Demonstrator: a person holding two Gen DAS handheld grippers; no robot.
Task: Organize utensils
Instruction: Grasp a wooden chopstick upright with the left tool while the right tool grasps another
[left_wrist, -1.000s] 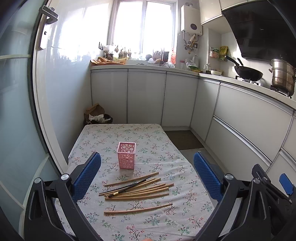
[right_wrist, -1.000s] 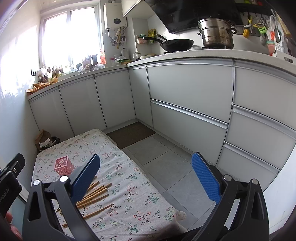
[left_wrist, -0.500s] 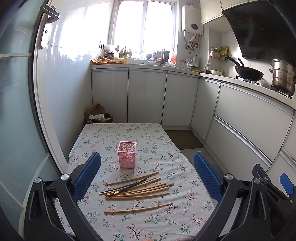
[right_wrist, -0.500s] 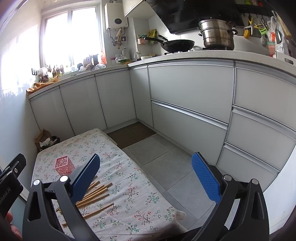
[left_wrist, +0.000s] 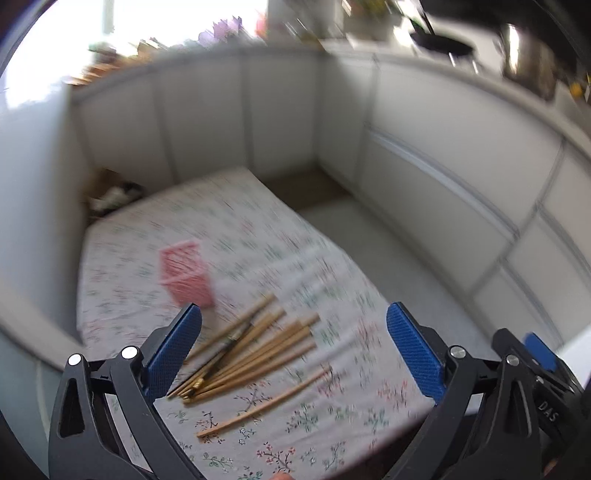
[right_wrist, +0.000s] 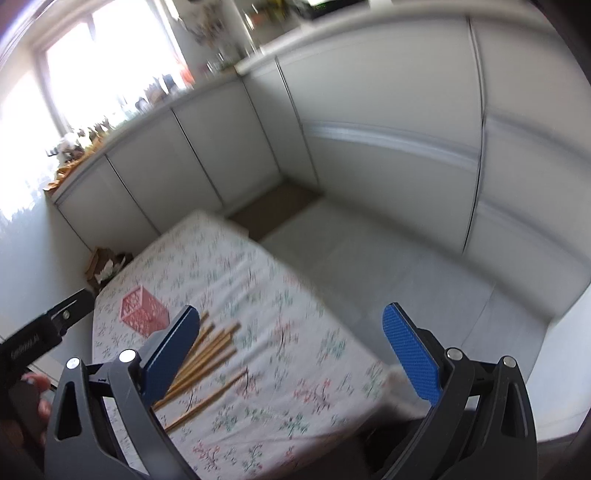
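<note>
Several wooden chopsticks (left_wrist: 255, 350) lie in a loose bundle on the floral tablecloth (left_wrist: 258, 236), with one apart (left_wrist: 266, 404) nearer me. A pink lattice holder (left_wrist: 186, 271) stands upright just beyond them. My left gripper (left_wrist: 295, 354) is open and empty, above the bundle. My right gripper (right_wrist: 291, 354) is open and empty, above the table's near right part. In the right wrist view the chopsticks (right_wrist: 207, 354) and the holder (right_wrist: 144, 312) lie to its left. Both views are blurred.
White kitchen cabinets (left_wrist: 443, 158) run along the back and right of the room. A tiled floor (right_wrist: 388, 266) lies to the right of the table. A brown bag (right_wrist: 107, 262) sits on the floor behind the table. The left gripper's body (right_wrist: 44, 332) shows at the left edge.
Both grippers have tilted downward and moved in toward the table, so the chopsticks and holder now sit closer and larger. Both stay open. Nothing on the table has moved.
</note>
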